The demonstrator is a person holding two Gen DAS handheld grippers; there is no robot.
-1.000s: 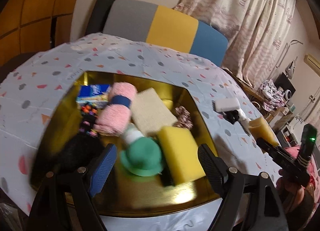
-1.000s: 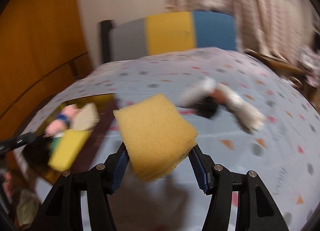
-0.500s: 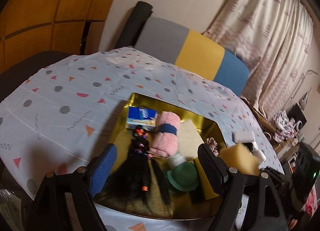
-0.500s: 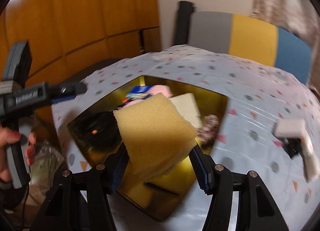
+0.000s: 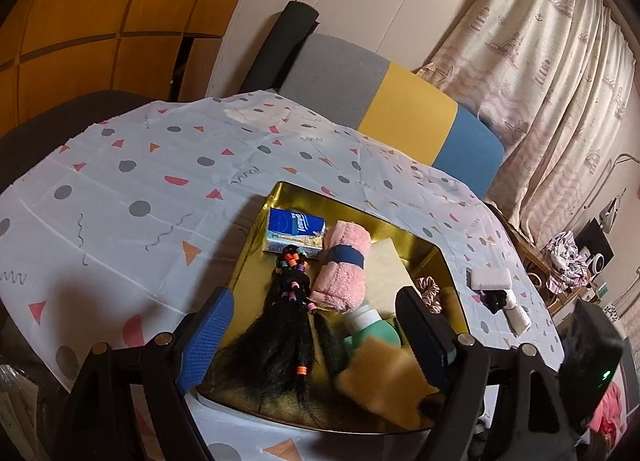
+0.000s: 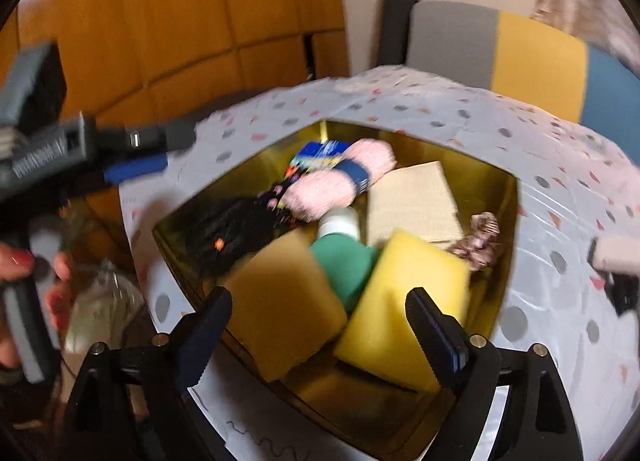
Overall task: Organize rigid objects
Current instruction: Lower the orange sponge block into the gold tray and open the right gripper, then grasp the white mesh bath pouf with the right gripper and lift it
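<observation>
A gold tray (image 5: 436, 251) (image 6: 508, 197) on the patterned table holds a tan sponge (image 6: 280, 301) (image 5: 384, 381), a yellow sponge (image 6: 400, 309), a green bottle (image 6: 344, 261), a rolled pink towel (image 5: 344, 269), a beige pad (image 6: 412, 197), a blue tissue pack (image 5: 294, 229), a black hair piece (image 5: 280, 337) and a scrunchie (image 5: 428, 289). My right gripper (image 6: 320, 335) is open just above the tray's near edge, the tan sponge lying free between its jaws. My left gripper (image 5: 316, 341) is open and empty above the tray's near side.
A white brush with a black part (image 5: 496, 289) lies on the tablecloth right of the tray. A grey, yellow and blue chair back (image 5: 400, 113) stands behind the table. Curtains hang at the right. A wooden wall is at the left.
My right gripper carried the tan sponge over the tray, opened and let it go into the tray's near corner. My left gripper pulled back and up from the tray.
</observation>
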